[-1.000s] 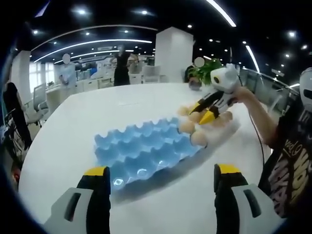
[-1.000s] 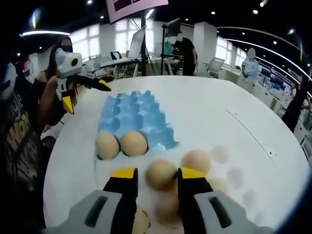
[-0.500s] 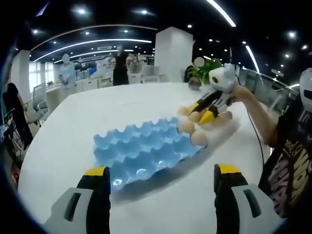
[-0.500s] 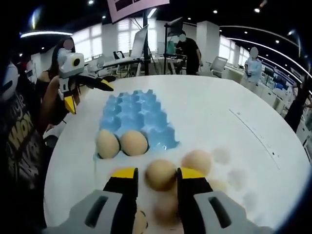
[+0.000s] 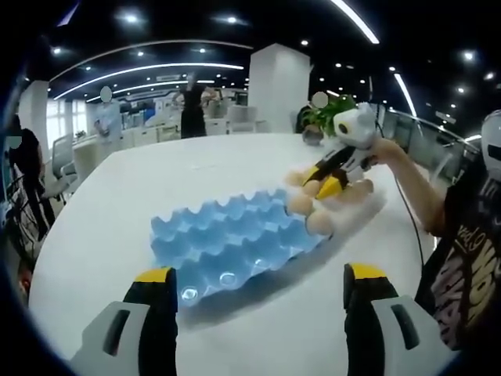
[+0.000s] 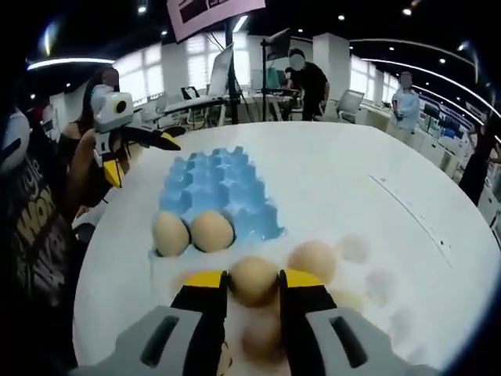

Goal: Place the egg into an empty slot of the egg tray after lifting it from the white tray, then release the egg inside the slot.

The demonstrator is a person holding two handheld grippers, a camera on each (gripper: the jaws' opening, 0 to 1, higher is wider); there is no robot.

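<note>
My right gripper (image 6: 253,283) is shut on a tan egg (image 6: 253,279) over the white tray (image 6: 381,291); in the left gripper view it (image 5: 322,182) sits at the far right end of the blue egg tray (image 5: 227,244). The blue egg tray (image 6: 210,186) lies just beyond the held egg, with two eggs (image 6: 171,233) (image 6: 211,231) in its nearest row. More eggs lie in the white tray, one (image 6: 313,260) to the right of my jaws. My left gripper (image 5: 258,288) stands open at the tray's other end, over bare table, and appears as the other gripper (image 6: 141,157).
The round white table (image 6: 352,188) has free room on the far and right sides of the blue tray. A person's arm (image 5: 415,196) and dark shirt are close on the right. People, desks and a potted plant (image 5: 333,113) stand beyond the table.
My right jaws have closed in tighter on the egg, and in the left gripper view the right gripper has shifted slightly up and left. The left gripper has stayed put.
</note>
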